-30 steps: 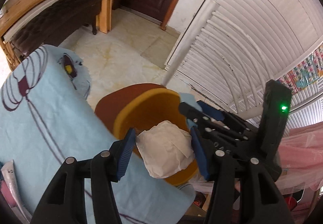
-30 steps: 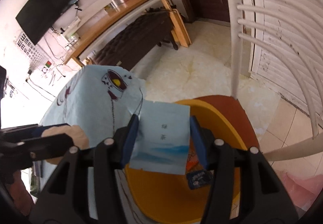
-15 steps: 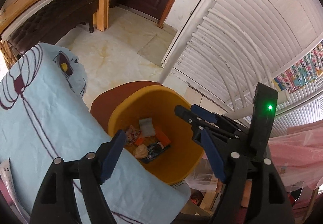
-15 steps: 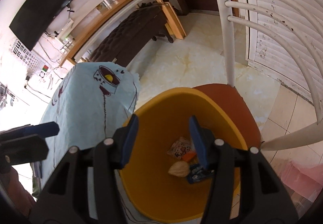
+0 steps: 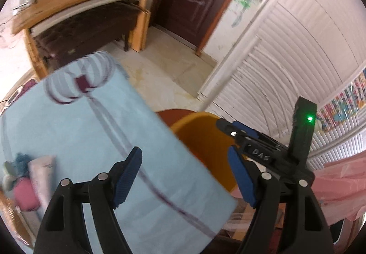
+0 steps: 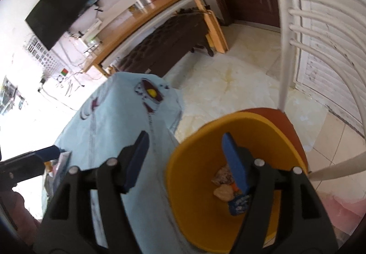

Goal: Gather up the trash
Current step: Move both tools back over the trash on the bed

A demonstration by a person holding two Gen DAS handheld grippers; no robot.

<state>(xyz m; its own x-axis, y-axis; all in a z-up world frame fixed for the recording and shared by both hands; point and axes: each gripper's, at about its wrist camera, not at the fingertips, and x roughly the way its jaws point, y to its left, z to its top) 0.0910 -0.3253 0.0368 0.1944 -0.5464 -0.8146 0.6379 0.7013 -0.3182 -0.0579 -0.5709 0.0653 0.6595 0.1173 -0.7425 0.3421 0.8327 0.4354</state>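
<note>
I read my left gripper [image 5: 185, 176] as released, its blue pads spread wide with nothing between them, hanging over the light blue tablecloth [image 5: 87, 130] just beside the yellow bin [image 5: 205, 146]. My right gripper [image 6: 186, 160] is likewise slack and empty, its right finger over the bin's mouth and its left finger over the cloth. The trash [image 6: 228, 187] lies at the bottom of the yellow bin [image 6: 183, 185]: a patterned wrapper, a pale crumpled wad, something orange and a blue packet (edges soft with blur). The bin stands against the table's edge, on a brown stool [image 6: 295, 130]. On the cloth, away from the bin, lie a pinkish tube [image 5: 41, 176] and other blurred bits.
</note>
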